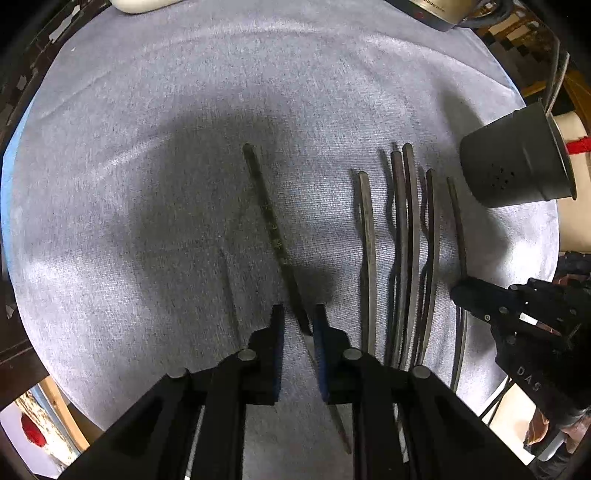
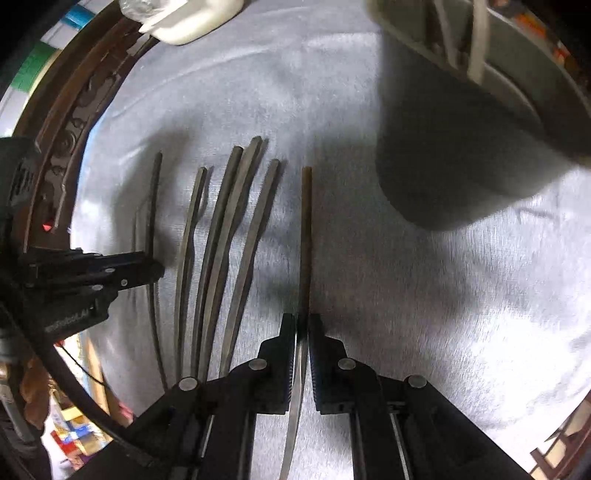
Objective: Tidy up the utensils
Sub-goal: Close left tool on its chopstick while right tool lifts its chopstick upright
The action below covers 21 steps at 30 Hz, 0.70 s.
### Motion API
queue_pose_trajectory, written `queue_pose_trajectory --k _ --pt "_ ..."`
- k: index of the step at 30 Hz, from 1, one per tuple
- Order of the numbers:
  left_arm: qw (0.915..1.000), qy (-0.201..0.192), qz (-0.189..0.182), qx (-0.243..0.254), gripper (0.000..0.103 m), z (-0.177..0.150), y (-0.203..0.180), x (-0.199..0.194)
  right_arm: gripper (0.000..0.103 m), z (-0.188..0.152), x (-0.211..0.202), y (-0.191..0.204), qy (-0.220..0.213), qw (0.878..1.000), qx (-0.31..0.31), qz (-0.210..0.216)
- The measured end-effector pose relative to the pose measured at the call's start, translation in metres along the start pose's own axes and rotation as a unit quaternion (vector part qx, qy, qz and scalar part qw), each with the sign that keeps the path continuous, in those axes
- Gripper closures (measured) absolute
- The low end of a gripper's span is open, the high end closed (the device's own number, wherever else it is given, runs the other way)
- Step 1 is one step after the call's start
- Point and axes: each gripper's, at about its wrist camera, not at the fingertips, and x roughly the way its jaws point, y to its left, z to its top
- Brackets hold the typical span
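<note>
Several dark metal utensils [image 1: 400, 236] lie side by side on a grey cloth [image 1: 184, 147], handles pointing away; they also show in the right wrist view [image 2: 225, 229]. My left gripper [image 1: 298, 321] is shut on one utensil [image 1: 271, 225] set apart at the left of the row. My right gripper [image 2: 302, 326] is shut on the rightmost utensil [image 2: 306, 236], with its handle running forward between the jaws. A dark grey perforated utensil holder [image 1: 517, 158] stands at the right, and looms large in the right wrist view [image 2: 461, 155].
A white container [image 2: 192, 18] sits at the far edge of the cloth. A metal kettle [image 1: 439, 9] is at the far right. Each gripper shows in the other's view, the right one [image 1: 517, 314] and the left one [image 2: 92, 273]. The table edge curves round the cloth.
</note>
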Motion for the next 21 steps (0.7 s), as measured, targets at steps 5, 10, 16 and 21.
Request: queue_pose_trajectory --k 5,10,16,21 --pt "0.9992 -0.026 -0.028 -0.011 0.097 -0.012 0.020 -0.007 0.096 -0.006 -0.004 0.011 -0.023 0.999 -0.018 -0.025" --pt "0.9929 -0.104 -0.040 -0.042 0.098 -0.033 0.044 -0.034 0.097 -0.034 -0.031 0.013 -0.106 0.994 0.006 0.007" --pt "0.9607 -0.266 -0.045 -0.064 0.098 -0.056 0.044 -0.095 0.097 -0.059 -0.105 0.015 -0.296 0.954 0.038 0.010" --pt "0.9114 -0.407 0.001 -0.057 0.098 -0.085 0.032 -0.114 0.097 -0.086 -0.138 0.004 -0.441 0.893 0.045 -0.073"
